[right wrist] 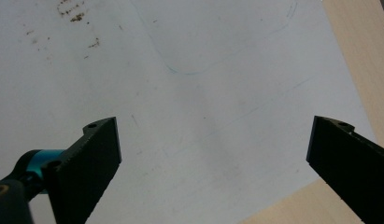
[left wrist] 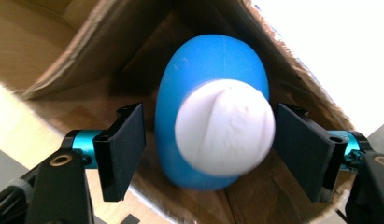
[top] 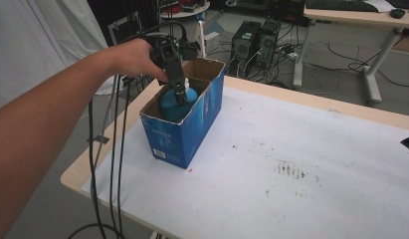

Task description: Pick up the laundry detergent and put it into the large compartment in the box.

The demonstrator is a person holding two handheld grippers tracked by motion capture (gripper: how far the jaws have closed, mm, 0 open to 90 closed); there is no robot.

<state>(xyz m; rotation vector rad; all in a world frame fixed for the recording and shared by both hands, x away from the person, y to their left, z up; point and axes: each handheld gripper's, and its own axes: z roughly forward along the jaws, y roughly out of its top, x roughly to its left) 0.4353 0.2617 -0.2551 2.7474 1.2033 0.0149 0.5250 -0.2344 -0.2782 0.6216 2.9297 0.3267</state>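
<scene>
The left gripper (top: pixel 181 95) is reaching down into the open top of a blue cardboard box (top: pixel 184 130), with the person's left hand (top: pixel 135 59) gripping its black body above the box's rim. In the left gripper view its jaws are standing partly apart on either side of a blue bottle (left wrist: pixel 213 70) with a white cap (left wrist: pixel 225 127). One pad (left wrist: pixel 128 144) is sitting clear of the bottle's side, and the other pad (left wrist: pixel 304 144) is sitting just beside the cap; whether that one is touching it I cannot tell. The jaws are not pressing on the bottle.

The bottle is standing inside the box, cap upward toward the gripper, with the brown inner walls of the box all around it. The box is sitting near the far left corner of a table (top: pixel 341 107) that is covered by a white sheet (top: pixel 271 199) carrying some dark specks. Black cables (top: pixel 115 164) are hanging from the left gripper down past the table's edge.

The right gripper (right wrist: pixel 213 154) is holding its jaws wide apart with nothing between them, looking down on the white sheet and a strip of the table's wooden edge (right wrist: pixel 358 56).
</scene>
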